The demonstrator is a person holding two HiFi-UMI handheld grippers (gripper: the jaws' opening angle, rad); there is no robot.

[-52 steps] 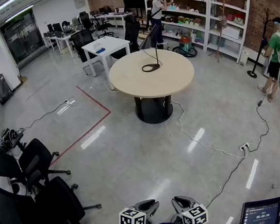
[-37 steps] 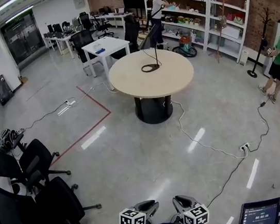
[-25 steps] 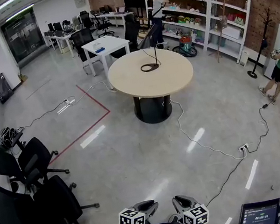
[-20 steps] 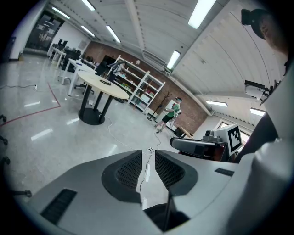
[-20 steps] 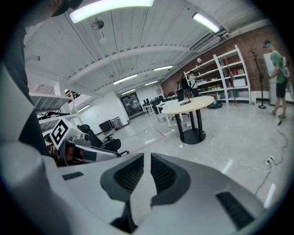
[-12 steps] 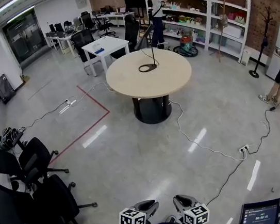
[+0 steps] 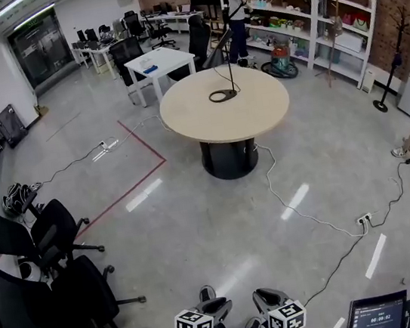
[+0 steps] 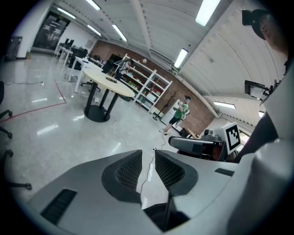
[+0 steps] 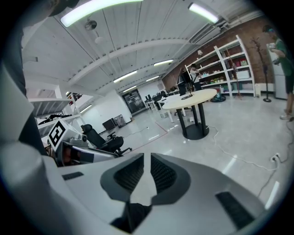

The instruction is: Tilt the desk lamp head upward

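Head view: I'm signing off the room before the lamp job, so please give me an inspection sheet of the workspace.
Surface: round table, bare apart from the lamp.
Job's things: desk lamp stands near the table's far edge, well away from both claws.
Clutter: dark bundle on the floor beside the chairs.
Grippers: left claw and right claw, jaws slightly apart, nothing between them.
Cables: white cable trails over the floor from the table's foot to a power strip.
Surroundings: office chairs on the left, shelves at the back, a person by them.
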